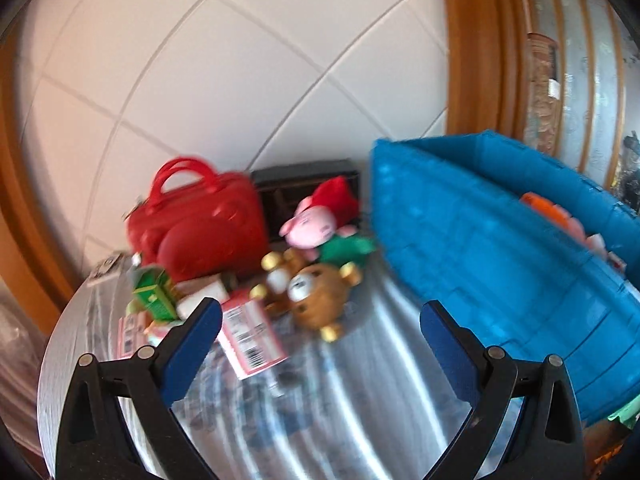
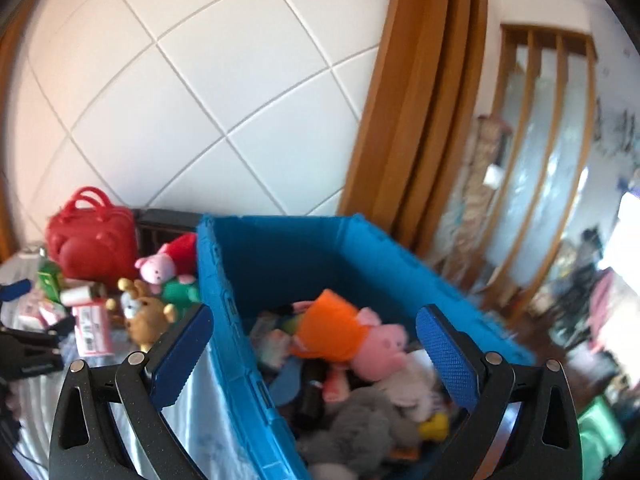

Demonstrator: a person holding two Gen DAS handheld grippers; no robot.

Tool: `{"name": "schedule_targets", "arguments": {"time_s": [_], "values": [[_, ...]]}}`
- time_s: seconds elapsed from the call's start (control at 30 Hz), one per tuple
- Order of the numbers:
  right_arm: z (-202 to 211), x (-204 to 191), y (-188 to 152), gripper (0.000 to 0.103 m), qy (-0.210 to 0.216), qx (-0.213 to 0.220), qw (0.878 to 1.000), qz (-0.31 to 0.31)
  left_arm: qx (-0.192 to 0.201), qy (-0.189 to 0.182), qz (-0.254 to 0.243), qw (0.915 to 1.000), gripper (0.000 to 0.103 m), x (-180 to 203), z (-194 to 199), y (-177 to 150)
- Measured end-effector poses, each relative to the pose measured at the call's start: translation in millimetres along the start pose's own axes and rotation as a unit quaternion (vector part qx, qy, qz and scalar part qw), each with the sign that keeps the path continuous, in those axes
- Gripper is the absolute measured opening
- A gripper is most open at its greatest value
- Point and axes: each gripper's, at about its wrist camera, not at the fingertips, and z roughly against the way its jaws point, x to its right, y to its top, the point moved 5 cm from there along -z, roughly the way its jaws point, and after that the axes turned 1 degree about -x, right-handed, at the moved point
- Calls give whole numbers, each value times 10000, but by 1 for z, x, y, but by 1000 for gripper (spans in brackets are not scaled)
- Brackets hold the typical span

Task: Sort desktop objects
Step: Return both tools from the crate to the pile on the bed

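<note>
A blue crate [image 2: 280,256] holds a pink pig plush in an orange dress [image 2: 352,336], a grey plush [image 2: 360,428] and other items. My right gripper [image 2: 314,344] is open and empty above the crate. My left gripper [image 1: 320,332] is open and empty above the table, the crate [image 1: 480,248] to its right. Ahead of it lie a brown bear plush [image 1: 316,296], a pink pig plush in red and green [image 1: 320,224], a red handbag [image 1: 196,224], a green carton [image 1: 154,292] and a pink-and-white packet [image 1: 250,336]. The left gripper also shows at the left edge of the right wrist view [image 2: 24,320].
A dark box [image 1: 304,184] stands behind the plush toys against the white tiled wall. A wooden door frame [image 2: 420,120] rises behind the crate. The table has a shiny patterned cover [image 1: 320,400]. Clutter fills the room at the right.
</note>
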Motion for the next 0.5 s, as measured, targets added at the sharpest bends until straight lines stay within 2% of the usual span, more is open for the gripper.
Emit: {"name": "schedule_targets", "arguments": {"time_s": [0.1, 0.23, 0.33, 0.5], "values": [[22, -12, 8, 103, 96, 45, 9999, 1, -201, 72, 199, 9996, 101, -28, -14, -14], [28, -36, 4, 103, 674, 101, 9977, 7, -444, 311, 497, 9973, 101, -54, -38, -35], [14, -63, -5, 103, 985, 60, 9951, 58, -691, 473, 800, 9933, 101, -76, -57, -54], [-32, -102, -21, 103, 1803, -208, 9833, -138, -1021, 726, 1289, 9837, 101, -101, -83, -82]]}}
